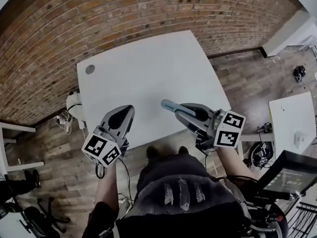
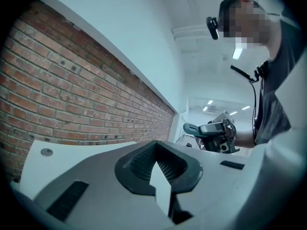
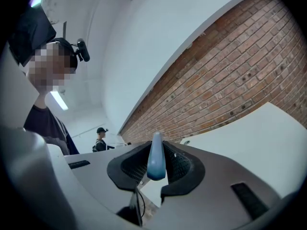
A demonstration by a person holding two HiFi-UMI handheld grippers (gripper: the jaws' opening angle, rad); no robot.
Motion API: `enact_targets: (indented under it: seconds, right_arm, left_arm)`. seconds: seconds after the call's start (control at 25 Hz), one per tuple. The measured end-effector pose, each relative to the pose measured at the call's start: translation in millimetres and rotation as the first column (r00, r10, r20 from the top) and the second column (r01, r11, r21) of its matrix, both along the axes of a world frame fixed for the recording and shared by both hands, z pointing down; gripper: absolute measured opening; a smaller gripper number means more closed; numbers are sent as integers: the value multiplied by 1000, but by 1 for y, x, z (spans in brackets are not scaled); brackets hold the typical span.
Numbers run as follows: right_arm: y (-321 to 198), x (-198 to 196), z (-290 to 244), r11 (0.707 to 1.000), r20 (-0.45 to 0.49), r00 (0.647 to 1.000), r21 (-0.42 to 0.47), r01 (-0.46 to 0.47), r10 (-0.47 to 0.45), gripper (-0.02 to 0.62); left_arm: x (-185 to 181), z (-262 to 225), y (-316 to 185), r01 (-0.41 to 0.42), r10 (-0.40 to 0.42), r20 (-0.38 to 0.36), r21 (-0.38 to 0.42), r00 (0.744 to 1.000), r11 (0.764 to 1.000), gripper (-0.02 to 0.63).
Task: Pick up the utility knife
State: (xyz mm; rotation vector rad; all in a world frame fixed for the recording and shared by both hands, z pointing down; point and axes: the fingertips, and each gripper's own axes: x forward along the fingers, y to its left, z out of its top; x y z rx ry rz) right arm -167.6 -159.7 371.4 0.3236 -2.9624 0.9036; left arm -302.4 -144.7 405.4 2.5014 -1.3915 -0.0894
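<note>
**Knife in the right tool, clear of the desk: hold the grip steady**

The utility knife is off the desk, clamped in your right tool above the desk's near edge, right of the middle. Its blue-grey body sticks out of the jaws toward the left and lies about level. In the right gripper view its rounded end stands between the two dark pads, which are closed part-way and press it from both sides. Whether the blade is out, no view shows.

Your left tool hangs over the near left edge with its jaws shut together and nothing in them. It is well apart from the knife.

The white desk carries nothing but a small round grommet at its far left corner. The brick wall runs behind it.

The pick looks essentially done, so what counts now is holding the grasp:

- The pads seem to sit near one end, so most of the knife overhangs. It could swing in the jaws, so do not ease the squeeze.
- Move slowly and hold the tool level, so the free end does not dip toward the desk.
- Treat the free end as the sharp one and point it away from your body and from the left tool.
- Leave the left tool closed and to its side; the step does not need it.
</note>
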Motion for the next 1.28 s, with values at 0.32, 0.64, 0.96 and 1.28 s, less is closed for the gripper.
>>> enact_targets:
  seconds: [0.32, 0.64, 0.96, 1.28]
  right_arm:
    - [-11, 29, -1, 998, 79, 995, -20, 64, -63, 67]
    - [-16, 90, -1, 996, 109, 990, -3, 88, -87, 67]
    - [-22, 129, 2, 993, 137, 984, -13, 116, -113, 67]
    - [-24, 122, 17, 976, 176, 965, -60, 209, -196, 67]
  left_arm:
    - [40, -6, 3, 56, -55, 28, -30, 998, 998, -9]
    - [107, -12, -5, 67, -63, 86, -48, 994, 997, -9]
    - [150, -21, -4, 88, -80, 147, -48, 986, 995, -8]
    - [163, -20, 22, 149, -122, 252, -92, 960, 984, -8]
